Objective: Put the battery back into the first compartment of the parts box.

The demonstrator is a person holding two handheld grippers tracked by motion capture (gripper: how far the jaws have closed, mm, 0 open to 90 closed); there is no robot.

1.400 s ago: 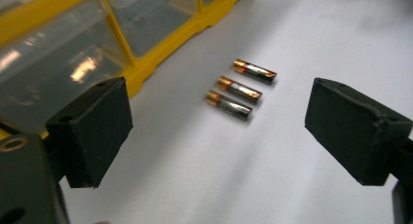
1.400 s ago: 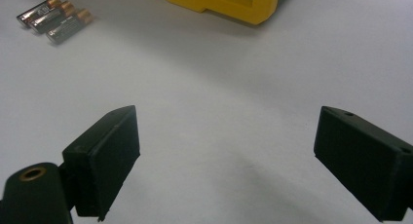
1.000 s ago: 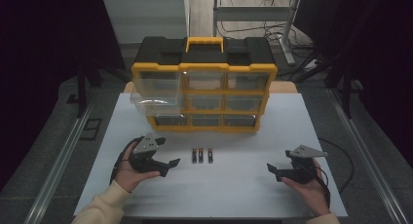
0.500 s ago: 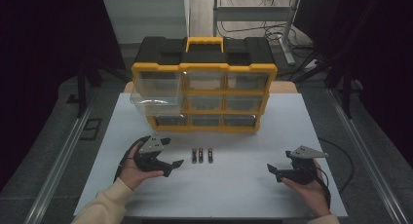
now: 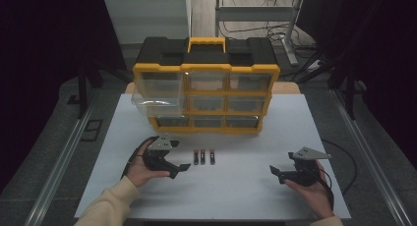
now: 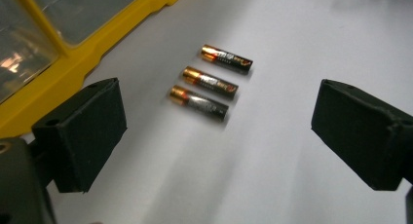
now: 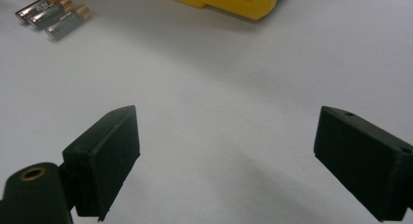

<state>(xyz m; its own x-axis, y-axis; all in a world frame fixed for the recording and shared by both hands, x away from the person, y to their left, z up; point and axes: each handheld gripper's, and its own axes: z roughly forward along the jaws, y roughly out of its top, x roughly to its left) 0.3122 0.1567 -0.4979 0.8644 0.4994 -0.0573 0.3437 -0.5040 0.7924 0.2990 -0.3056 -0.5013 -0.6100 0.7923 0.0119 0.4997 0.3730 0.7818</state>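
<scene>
- nearest us, the left gripper (image 5: 183,167) sits low over the white table (image 5: 246,196), jaws spread wide and holding nothing, aimed at the batteries.
- over on the other side, the right gripper (image 5: 275,171) hovers well apart from everything, jaws spread too, empty.
- just beyond the left jaws, three batteries (image 6: 210,82) lie side by side, close together, bare table all round.
- the risk, i'd say: they're round and packed tight, so a wide jaw could catch two at once or roll one off.
- farther back stands the yellow organizer (image 5: 206,86), its top-left drawer (image 5: 155,99) pulled out; a battery knocked forward could slide under its front.
</scene>
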